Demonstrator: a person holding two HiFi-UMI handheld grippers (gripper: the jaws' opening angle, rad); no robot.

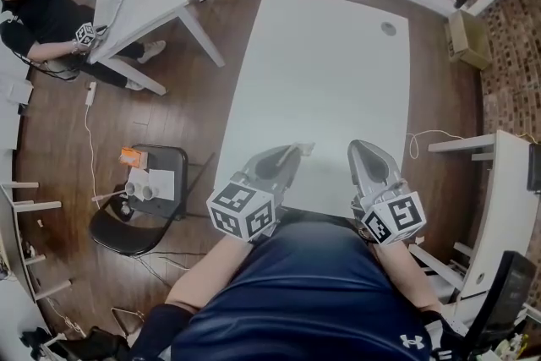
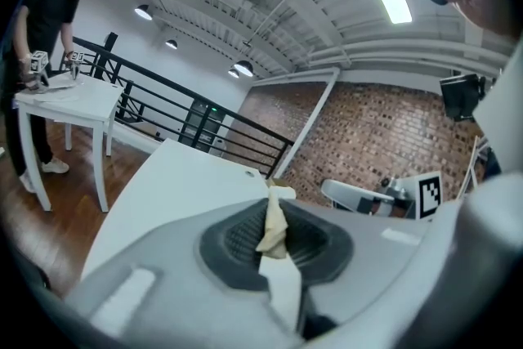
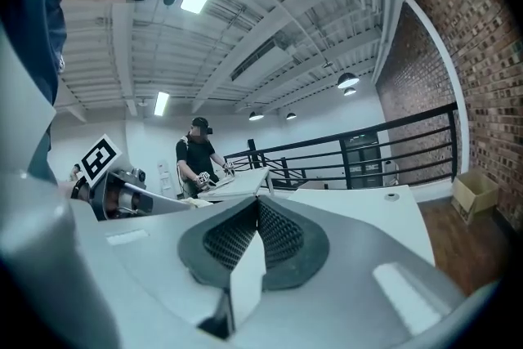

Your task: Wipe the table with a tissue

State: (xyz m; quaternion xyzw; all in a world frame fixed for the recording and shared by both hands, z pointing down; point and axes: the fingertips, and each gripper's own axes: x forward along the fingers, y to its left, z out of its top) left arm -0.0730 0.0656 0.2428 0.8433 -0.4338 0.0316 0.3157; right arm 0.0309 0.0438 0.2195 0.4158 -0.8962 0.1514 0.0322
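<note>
Left grey two-jaw gripper (image 1: 290, 152): my jaws clamped tight on a crumpled beige tissue (image 2: 274, 226). Right grey two-jaw gripper (image 1: 362, 151): jaws pressed together, nothing between. Both point far, side by side. Left forearm (image 1: 207, 270) and right forearm (image 1: 404, 270) near my torso.

Black chair (image 1: 123, 234) and cardboard box (image 1: 467, 38)

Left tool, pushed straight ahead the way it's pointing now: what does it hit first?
Probably nothing soon. The left tool, shut on the tissue, points along the white table; the way looks free to its far edge, though its height above the top is unclear.
</note>
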